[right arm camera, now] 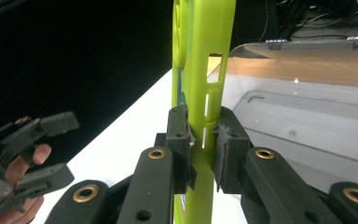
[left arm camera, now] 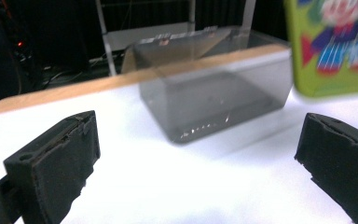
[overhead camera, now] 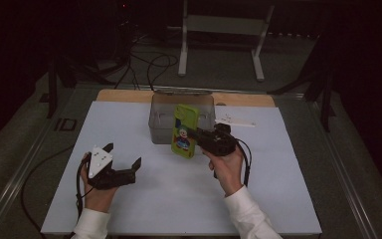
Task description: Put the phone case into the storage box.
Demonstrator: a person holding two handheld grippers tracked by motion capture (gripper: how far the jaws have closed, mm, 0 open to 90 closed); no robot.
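Observation:
A lime-green phone case (overhead camera: 185,131) with a cartoon print stands on edge, held above the white tabletop in front of a clear plastic box (overhead camera: 165,119). My right gripper (overhead camera: 199,135) is shut on the case's side edge; in the right gripper view its pads (right arm camera: 182,140) pinch the green rim (right arm camera: 205,70). My left gripper (overhead camera: 124,157) is open and holds nothing, low over the table at the left. In the left gripper view its jaws stand wide apart, facing the box (left arm camera: 214,93), with the case (left arm camera: 335,46) at the upper right.
A white mat (overhead camera: 179,199) covers the table, with a bare wooden strip (overhead camera: 124,95) at the far edge. A small white strip (overhead camera: 236,121) lies right of the box. Cables (overhead camera: 149,64) and a white stand (overhead camera: 219,30) are on the floor beyond.

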